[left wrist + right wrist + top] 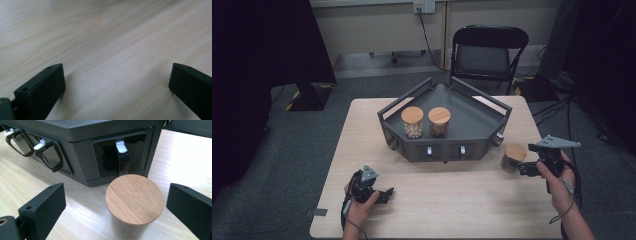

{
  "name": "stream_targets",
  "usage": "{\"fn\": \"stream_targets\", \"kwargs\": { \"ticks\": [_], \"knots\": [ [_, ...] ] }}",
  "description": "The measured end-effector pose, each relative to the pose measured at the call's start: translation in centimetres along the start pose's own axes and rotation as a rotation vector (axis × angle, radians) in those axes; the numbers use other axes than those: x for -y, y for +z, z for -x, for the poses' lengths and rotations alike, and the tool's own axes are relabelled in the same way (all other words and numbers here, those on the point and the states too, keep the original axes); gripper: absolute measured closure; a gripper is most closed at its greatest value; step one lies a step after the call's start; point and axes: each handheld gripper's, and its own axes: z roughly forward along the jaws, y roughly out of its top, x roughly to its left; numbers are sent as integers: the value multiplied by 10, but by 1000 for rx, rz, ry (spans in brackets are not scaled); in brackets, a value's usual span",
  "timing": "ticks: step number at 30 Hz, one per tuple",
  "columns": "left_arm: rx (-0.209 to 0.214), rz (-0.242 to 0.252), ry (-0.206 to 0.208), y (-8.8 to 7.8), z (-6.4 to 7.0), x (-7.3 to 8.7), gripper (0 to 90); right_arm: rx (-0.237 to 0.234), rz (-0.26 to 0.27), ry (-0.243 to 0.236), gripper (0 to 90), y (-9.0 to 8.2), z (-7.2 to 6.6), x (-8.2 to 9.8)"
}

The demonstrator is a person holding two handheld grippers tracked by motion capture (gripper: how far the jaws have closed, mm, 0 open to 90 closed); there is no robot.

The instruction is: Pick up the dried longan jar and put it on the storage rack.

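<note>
A dark grey angular rack [472, 131] stands mid-table, with two glass jars on its top: one with pale contents [412, 122] and one with darker contents [439, 121], both with wooden lids. A third wooden-lidded jar [513, 157] [134, 203] stands on the table at the rack's right front corner. My right gripper [526, 169] [116, 207] is open, its jaws wide on either side of this jar without touching it. My left gripper [384, 195] [116, 85] is open low over bare wood near the front left.
The rack's front faces [75, 152] carry dark loop handles with white latches [120, 146]. The light wooden table [447, 195] has free surface across its front. A black folding chair [489, 50] stands beyond the far edge.
</note>
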Motion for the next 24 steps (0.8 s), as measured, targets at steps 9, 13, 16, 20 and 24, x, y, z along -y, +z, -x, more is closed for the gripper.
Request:
{"fn": "stream_targets", "kwargs": {
  "ticks": [9,13,16,20,24],
  "knots": [
    [0,0,0,0,0,0,2,4,3,25,17,1,2,12],
    [0,0,0,0,0,0,2,6,0,30,17,2,2,16],
    [0,-1,1,0,0,0,2,11,-6,29,17,3,2,18],
    [0,0,0,0,0,0,2,10,-12,38,17,5,3,22],
    [0,0,0,0,0,0,2,7,-20,42,17,7,3,26]
  ]
}}
